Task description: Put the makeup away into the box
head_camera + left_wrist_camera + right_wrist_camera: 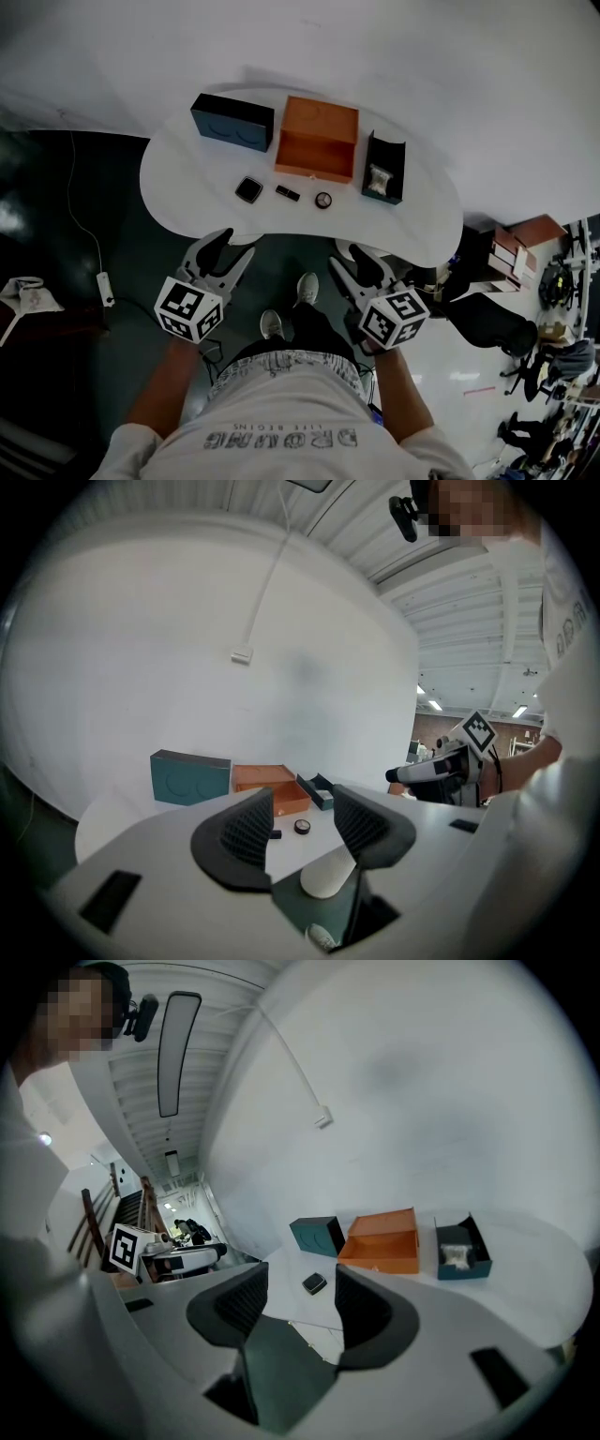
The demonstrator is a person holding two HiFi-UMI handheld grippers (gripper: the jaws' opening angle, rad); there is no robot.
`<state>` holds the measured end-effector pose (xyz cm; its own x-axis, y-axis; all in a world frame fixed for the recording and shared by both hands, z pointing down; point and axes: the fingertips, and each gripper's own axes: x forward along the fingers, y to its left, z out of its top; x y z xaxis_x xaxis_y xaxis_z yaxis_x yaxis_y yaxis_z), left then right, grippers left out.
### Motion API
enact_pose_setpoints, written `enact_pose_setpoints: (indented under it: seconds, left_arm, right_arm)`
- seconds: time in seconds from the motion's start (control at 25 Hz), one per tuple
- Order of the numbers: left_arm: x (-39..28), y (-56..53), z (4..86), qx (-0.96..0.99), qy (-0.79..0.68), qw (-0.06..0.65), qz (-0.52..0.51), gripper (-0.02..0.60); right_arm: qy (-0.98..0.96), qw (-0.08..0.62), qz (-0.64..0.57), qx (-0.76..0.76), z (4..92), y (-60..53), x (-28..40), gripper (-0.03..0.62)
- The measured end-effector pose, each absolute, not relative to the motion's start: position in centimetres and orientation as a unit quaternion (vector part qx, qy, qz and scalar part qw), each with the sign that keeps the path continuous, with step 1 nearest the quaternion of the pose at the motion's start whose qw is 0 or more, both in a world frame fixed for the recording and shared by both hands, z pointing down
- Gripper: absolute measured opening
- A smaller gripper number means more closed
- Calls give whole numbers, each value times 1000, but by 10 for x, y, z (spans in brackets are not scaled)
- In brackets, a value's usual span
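Note:
On the white table [187, 178] lie a black square compact [248, 189], a black lipstick [288, 192] and a small round pot [323, 200]. Behind them stands an open orange box [317, 138]. My left gripper [234, 244] and right gripper [354, 251] hover short of the table's near edge, both open and empty. The left gripper view frames the round pot [302, 826] between the open jaws of my left gripper [302, 808]. In the right gripper view the compact [314, 1283] shows between the open jaws of my right gripper [302, 1302], far ahead.
A dark teal box [232, 120] stands left of the orange one. To its right is a small open teal box [384, 169] with something pale inside. A cable and power strip [105, 286] lie on the floor at left, an office chair [492, 323] at right.

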<state>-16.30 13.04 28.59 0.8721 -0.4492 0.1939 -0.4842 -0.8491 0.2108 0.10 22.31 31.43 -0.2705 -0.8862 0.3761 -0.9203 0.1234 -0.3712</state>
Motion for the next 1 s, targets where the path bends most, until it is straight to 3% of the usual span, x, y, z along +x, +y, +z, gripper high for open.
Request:
enact_pose_setpoints:
  seconds: [1.0]
  left_arm:
    - [-55,9,306,946,-271,144,108,218]
  right_arm:
    - [-764,38,307,566,342,90,107,236]
